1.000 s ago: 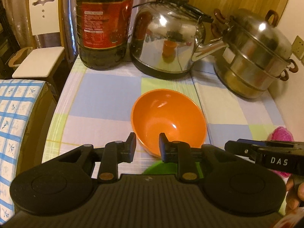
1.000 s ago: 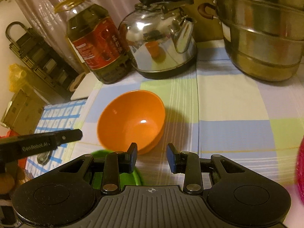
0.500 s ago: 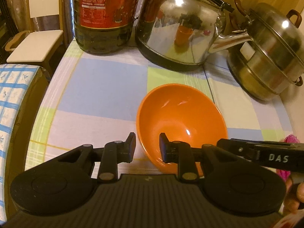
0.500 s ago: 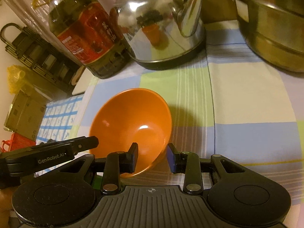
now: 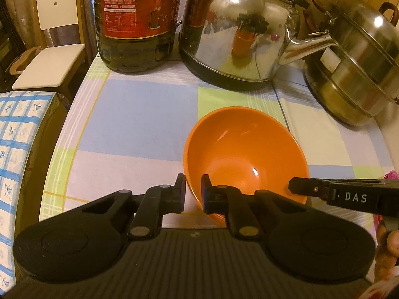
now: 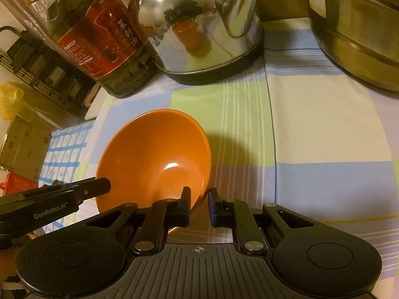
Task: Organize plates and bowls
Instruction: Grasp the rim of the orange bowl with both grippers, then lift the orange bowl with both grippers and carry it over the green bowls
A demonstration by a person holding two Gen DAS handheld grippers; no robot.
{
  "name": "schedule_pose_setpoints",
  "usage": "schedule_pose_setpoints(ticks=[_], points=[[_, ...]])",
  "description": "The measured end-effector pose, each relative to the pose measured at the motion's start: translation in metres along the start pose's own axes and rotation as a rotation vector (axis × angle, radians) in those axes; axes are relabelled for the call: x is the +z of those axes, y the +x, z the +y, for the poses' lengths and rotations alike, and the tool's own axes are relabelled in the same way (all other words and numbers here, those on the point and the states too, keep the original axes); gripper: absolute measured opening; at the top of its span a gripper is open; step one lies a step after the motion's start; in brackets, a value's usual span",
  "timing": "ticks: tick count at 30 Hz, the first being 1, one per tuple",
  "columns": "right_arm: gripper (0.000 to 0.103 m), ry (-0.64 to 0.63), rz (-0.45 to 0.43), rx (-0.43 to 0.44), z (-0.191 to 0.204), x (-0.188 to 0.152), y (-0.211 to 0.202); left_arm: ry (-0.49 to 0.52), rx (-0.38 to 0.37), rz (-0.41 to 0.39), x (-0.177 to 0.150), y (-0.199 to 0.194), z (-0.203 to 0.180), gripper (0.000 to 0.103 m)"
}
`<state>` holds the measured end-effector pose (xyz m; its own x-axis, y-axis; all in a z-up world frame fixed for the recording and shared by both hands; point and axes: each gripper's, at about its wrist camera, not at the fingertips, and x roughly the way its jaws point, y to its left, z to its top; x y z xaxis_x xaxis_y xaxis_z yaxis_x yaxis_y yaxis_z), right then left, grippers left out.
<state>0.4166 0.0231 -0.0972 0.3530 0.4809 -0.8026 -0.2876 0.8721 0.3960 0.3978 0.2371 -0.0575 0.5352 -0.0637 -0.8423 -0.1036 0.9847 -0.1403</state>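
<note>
Both grippers are clamping the orange bowl (image 5: 245, 149) for us, one on each side of its near rim. We are holding the left gripper (image 5: 193, 191) with its jaws narrowed onto the bowl's left wall, one finger outside and the other inside the bowl, and we are holding the right gripper (image 6: 199, 203) the same way on the opposite wall, where its left finger is sitting inside the bowl and its right finger outside. In the left wrist view the right gripper is reaching in from the right edge, its fingers meeting the bowl's rim. We are seeing the bowl tilting away from us, open side up, over a checked tablecloth (image 5: 139, 114) of blue, green and cream squares. Behind it, well apart, a large oil bottle (image 5: 136, 22) with a red label is standing beside a shiny steel kettle (image 5: 239, 32), and a stacked steel steamer pot (image 5: 359, 59) is sitting further right. A white chair (image 5: 49, 49) is standing past the table's left edge, and part of a hand (image 5: 389, 244) is showing at the lower right.
</note>
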Motion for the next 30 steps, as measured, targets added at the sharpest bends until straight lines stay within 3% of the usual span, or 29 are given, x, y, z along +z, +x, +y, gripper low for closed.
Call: schedule_pose_setpoints(ticks=[7,18,30], points=[[0.014,-0.003,-0.032,-0.007,0.005,0.004,-0.015,-0.001,-0.005,-0.018,0.005,-0.013,-0.005,0.009],[0.013,-0.041,-0.129,-0.026,0.014,0.011,-0.087,0.039,-0.037,-0.095,0.019,-0.069,-0.039,0.009],[0.014,-0.048,-0.188,-0.039,0.022,-0.043,-0.168,0.075,-0.035,-0.156,-0.024,-0.148,-0.083,0.009]])
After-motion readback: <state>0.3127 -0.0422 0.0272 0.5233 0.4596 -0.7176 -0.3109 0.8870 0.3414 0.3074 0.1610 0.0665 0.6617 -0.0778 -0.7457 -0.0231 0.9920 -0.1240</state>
